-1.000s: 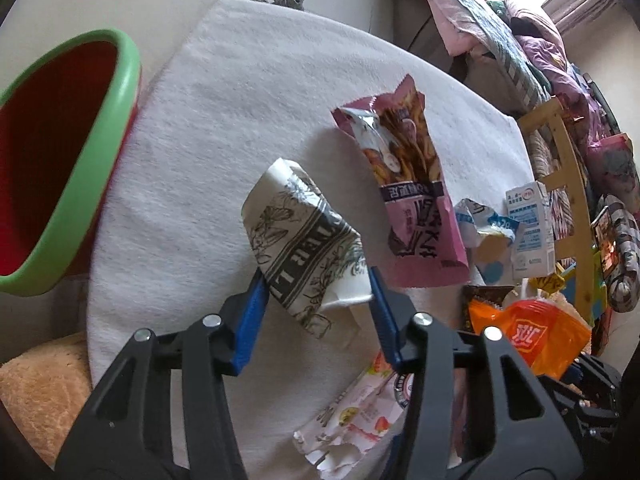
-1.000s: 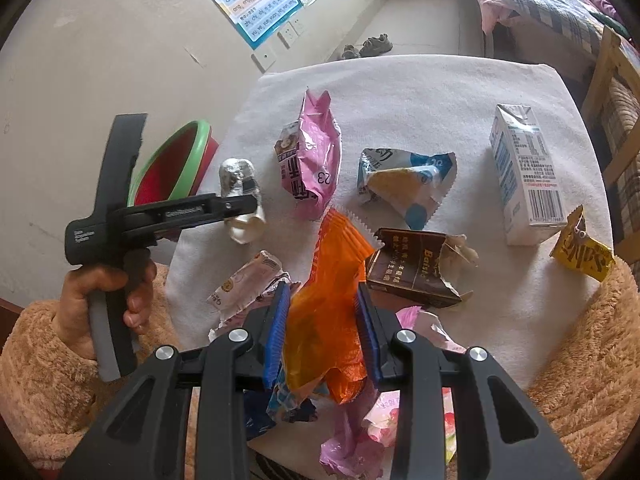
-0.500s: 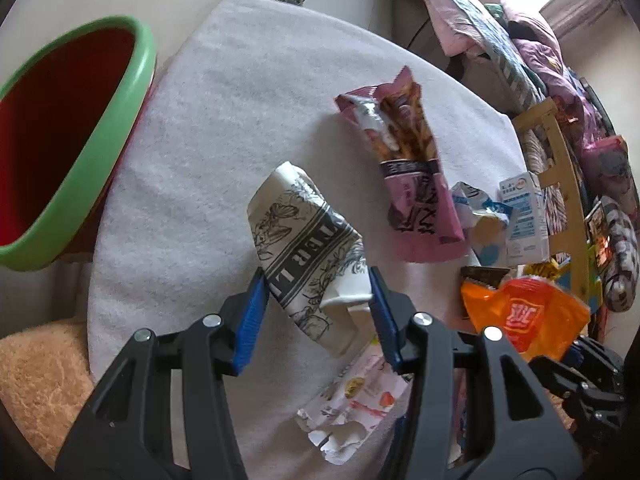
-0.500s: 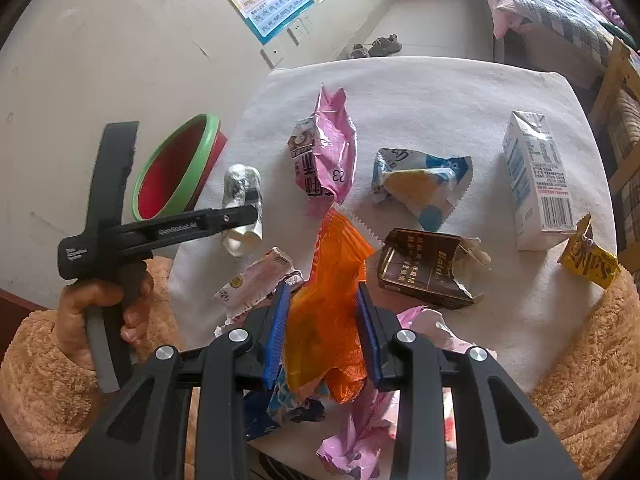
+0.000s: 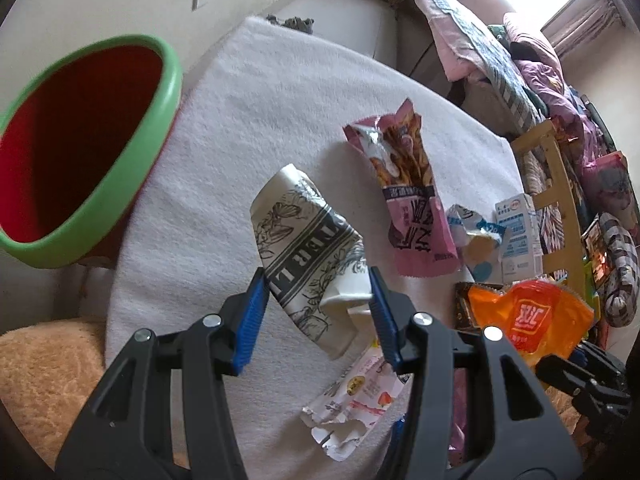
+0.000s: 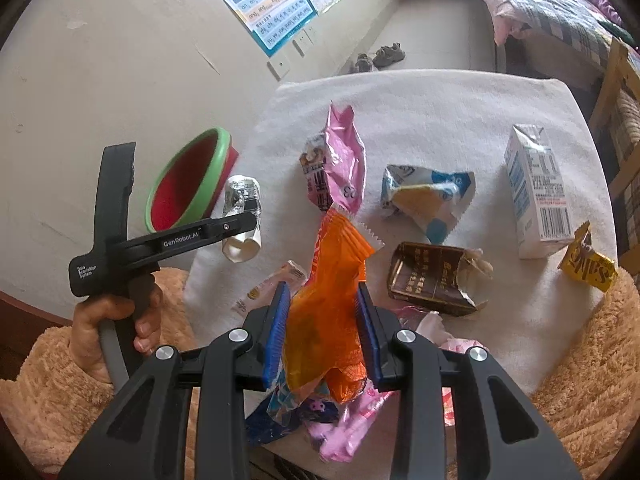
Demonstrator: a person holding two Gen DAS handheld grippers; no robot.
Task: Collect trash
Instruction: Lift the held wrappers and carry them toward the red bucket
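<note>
My left gripper is shut on a crumpled black-and-white printed paper cup and holds it above the white cloth, right of the red bin with a green rim. The cup and bin also show in the right wrist view. My right gripper is shut on an orange snack bag, lifted over the table's near edge. The orange bag also shows in the left wrist view.
On the white cloth lie a pink snack bag, a blue-and-white wrapper, a brown packet, a milk carton, a yellow wrapper and a pale wrapper. A wooden chair stands at right.
The left gripper has carried the paper cup up and toward the bin, which now sits closer in its view. The right gripper holds the orange bag slightly higher.
</note>
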